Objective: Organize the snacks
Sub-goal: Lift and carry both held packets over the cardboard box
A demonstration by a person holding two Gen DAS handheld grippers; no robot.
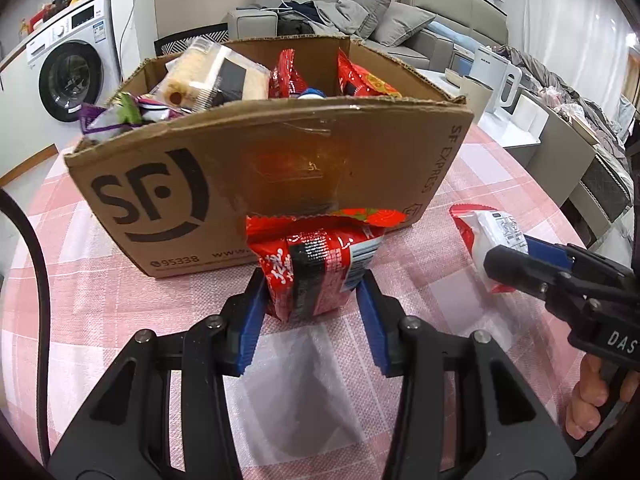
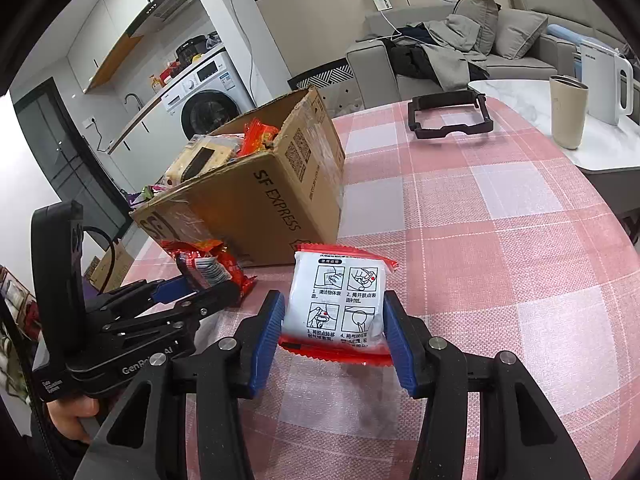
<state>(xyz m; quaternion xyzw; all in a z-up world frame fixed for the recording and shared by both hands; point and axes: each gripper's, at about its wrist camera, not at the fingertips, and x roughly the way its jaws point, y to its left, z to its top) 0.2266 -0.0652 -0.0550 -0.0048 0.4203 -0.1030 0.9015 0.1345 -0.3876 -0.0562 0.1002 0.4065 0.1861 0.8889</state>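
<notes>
On the checked tablecloth (image 1: 120, 320), each hand-held gripper clamps 1 snack packet.

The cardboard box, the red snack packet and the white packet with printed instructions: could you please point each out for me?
cardboard box (image 1: 248, 184), left wrist view, on its front wall.
red snack packet (image 1: 316, 264), left wrist view, on its middle.
white packet (image 2: 340, 300), right wrist view, on its printed face.
</notes>
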